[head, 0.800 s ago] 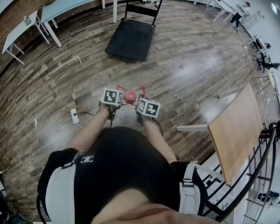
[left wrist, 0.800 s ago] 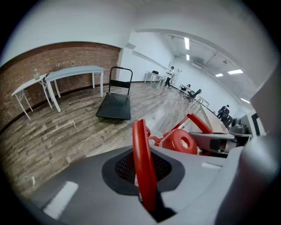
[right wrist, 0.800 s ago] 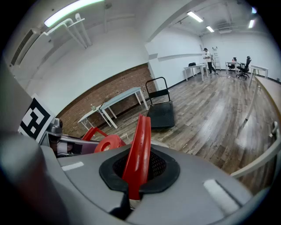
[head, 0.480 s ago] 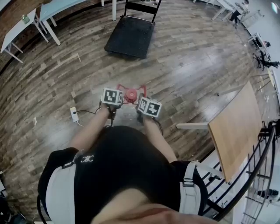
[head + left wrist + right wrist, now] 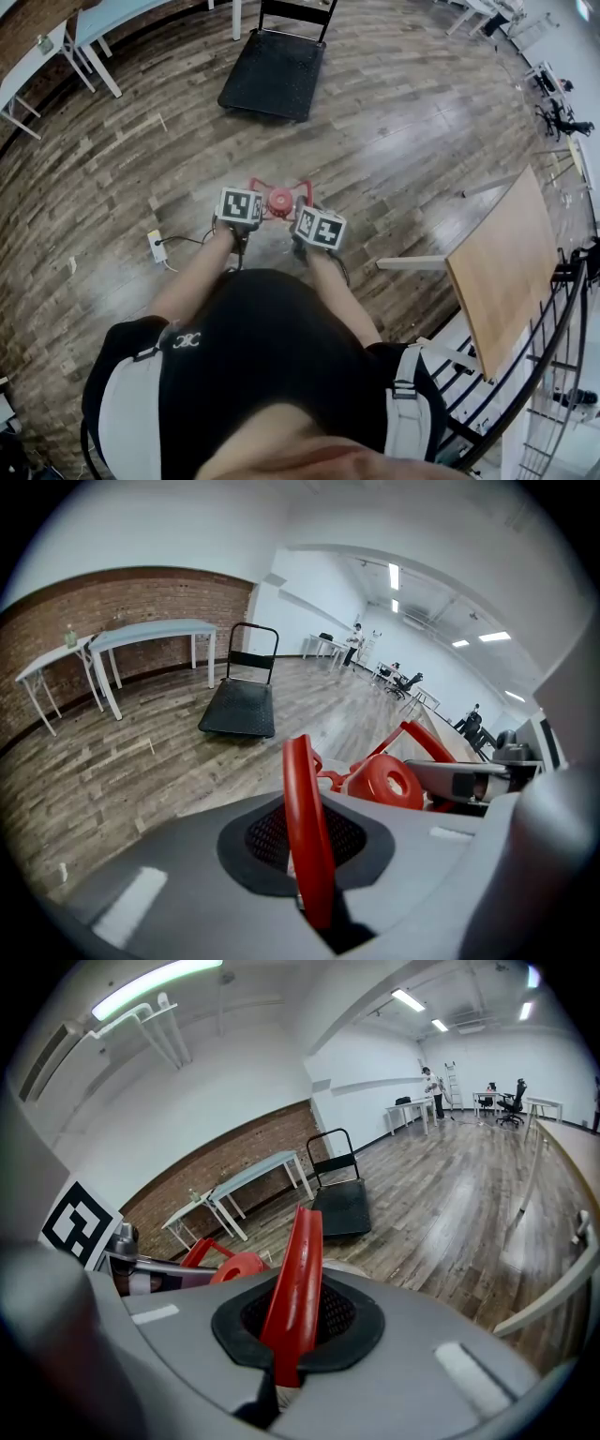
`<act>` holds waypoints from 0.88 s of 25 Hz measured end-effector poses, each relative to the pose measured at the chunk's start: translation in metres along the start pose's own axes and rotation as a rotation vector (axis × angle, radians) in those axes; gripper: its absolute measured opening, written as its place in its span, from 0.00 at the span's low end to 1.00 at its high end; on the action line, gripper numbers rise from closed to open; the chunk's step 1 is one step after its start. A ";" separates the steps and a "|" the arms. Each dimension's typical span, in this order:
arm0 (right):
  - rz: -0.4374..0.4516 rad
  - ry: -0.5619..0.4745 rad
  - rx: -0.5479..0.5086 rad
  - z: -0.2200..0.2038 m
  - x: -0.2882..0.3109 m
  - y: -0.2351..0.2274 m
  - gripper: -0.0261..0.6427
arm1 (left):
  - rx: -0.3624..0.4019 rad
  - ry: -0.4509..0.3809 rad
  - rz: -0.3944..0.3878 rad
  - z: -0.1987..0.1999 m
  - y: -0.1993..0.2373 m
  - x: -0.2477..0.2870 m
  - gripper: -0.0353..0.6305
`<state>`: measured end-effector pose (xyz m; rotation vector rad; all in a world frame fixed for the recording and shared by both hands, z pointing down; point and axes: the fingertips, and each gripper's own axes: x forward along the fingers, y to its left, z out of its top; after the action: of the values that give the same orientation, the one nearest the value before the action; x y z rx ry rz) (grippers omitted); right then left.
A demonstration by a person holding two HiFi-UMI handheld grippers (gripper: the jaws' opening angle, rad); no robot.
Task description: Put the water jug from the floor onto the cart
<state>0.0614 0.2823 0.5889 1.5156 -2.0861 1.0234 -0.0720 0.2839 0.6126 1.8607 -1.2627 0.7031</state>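
The water jug shows its red cap [image 5: 279, 200] and red carrying handles between my two grippers. Its clear body is mostly hidden under them. My left gripper [image 5: 246, 211] is shut on the left red handle [image 5: 305, 827], which runs straight up between its jaws, with the cap [image 5: 386, 780] just beyond. My right gripper [image 5: 314, 225] is shut on the right red handle [image 5: 295, 1288], with the cap [image 5: 239, 1267] to its left. The black flat cart [image 5: 270, 73] with an upright push bar stands on the wood floor further ahead, also seen as the cart [image 5: 238, 710] and the cart [image 5: 342, 1208].
A white power strip [image 5: 156, 247] with a cable lies on the floor left of my left arm. A wooden tabletop [image 5: 502, 272] and a black railing [image 5: 553, 375] are close on the right. White tables [image 5: 56, 42] line the brick wall at far left.
Both grippers keep their hold on the red handles. The cart and floor have slid slightly up and left in the head view.
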 end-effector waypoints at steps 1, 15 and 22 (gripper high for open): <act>-0.005 -0.002 0.001 0.001 0.001 0.001 0.06 | 0.001 -0.001 -0.005 0.002 0.001 0.000 0.09; -0.098 -0.050 0.047 0.001 0.014 0.025 0.06 | 0.045 -0.019 -0.108 0.013 0.029 -0.003 0.09; -0.112 -0.018 0.055 0.006 0.028 0.040 0.06 | 0.051 -0.006 -0.125 0.025 0.047 -0.002 0.09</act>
<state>0.0150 0.2656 0.5896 1.6537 -1.9757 1.0367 -0.1163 0.2534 0.6108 1.9655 -1.1310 0.6688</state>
